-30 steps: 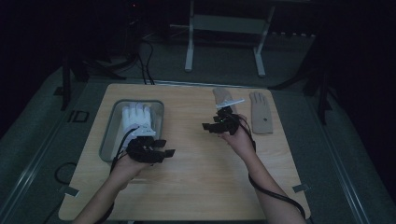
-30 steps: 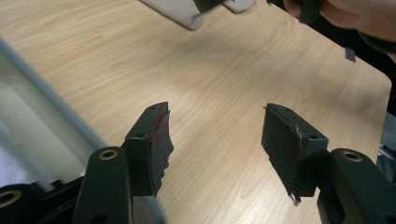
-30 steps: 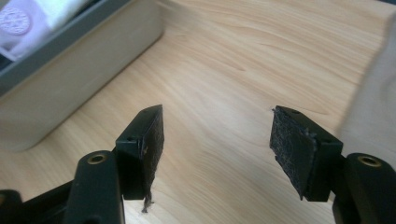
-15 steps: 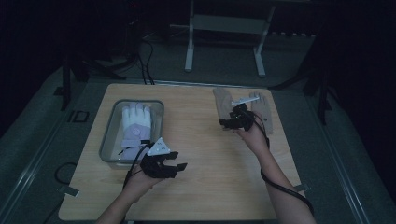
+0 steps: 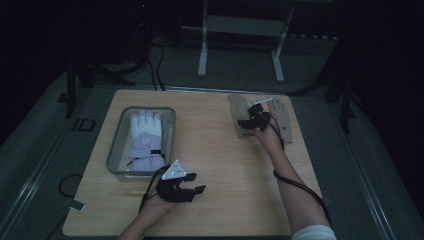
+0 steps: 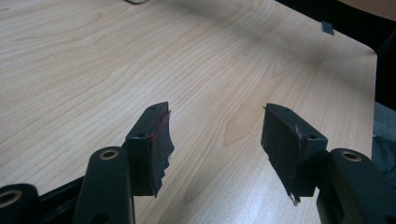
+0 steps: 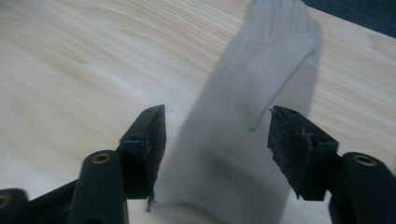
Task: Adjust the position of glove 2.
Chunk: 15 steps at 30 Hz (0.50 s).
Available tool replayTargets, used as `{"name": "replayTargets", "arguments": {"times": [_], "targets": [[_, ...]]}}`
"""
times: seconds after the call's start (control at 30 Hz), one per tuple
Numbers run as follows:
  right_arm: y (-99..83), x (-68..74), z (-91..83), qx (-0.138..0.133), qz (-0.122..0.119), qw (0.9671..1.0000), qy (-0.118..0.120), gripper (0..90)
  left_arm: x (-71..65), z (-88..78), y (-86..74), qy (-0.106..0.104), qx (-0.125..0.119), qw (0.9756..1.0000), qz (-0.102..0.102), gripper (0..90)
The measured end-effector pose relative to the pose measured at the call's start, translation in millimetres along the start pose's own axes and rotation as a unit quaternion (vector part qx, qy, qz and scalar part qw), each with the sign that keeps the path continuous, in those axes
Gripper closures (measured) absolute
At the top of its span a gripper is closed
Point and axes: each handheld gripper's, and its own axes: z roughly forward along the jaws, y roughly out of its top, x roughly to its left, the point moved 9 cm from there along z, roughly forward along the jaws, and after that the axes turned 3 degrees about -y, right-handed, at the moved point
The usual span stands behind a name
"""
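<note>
Two tan gloves lie flat at the back right of the table, one nearer the middle [image 5: 237, 109] and one farther right [image 5: 281, 114]. My right gripper [image 5: 244, 125] hovers over the cuff end of the nearer one. In the right gripper view this glove [image 7: 243, 140] lies between the open jaws of the right gripper [image 7: 217, 122], palm flat, its fingers pointing away, and the pads do not press on it. A white and lavender glove [image 5: 145, 137] rests in the clear tray [image 5: 116, 155] at the left. My left gripper [image 5: 196, 182] [image 6: 217, 116] is open over bare wood near the front edge.
The wooden table [image 5: 215, 165] stands on a dark grey floor. A metal stand [image 5: 240, 30] and cables sit beyond the far edge. The right gripper's cable [image 5: 300, 187] trails along the forearm toward the front right corner.
My left gripper has drawn away from the tray toward the near edge and sunk lower. My right gripper has shifted right and back onto the tan glove's cuff.
</note>
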Motion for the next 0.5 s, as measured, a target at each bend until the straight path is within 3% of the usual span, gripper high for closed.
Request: {"name": "replayTargets", "arguments": {"times": [0.17,0.27,0.33,0.5], "targets": [[5.4,-14.9,19.7,0.012,0.033,0.9993,-0.013,35.4,-0.4,-0.4,-4.0,-0.001,-0.002,1.0000,-0.006,42.7],[8.6,-20.8,29.1,0.020,0.039,0.9986,-0.030,35.5,-0.9,1.1,-6.4,-0.003,0.003,1.0000,-0.006,42.7],[10.9,-22.3,35.9,0.025,0.051,0.9980,-0.027,35.8,-1.5,2.2,-7.6,-0.004,0.004,1.0000,-0.005,42.7],[7.0,-23.4,53.3,0.058,0.048,0.9961,-0.047,39.7,-4.2,2.7,-11.5,-0.005,0.010,0.9999,-0.001,42.7]]}}
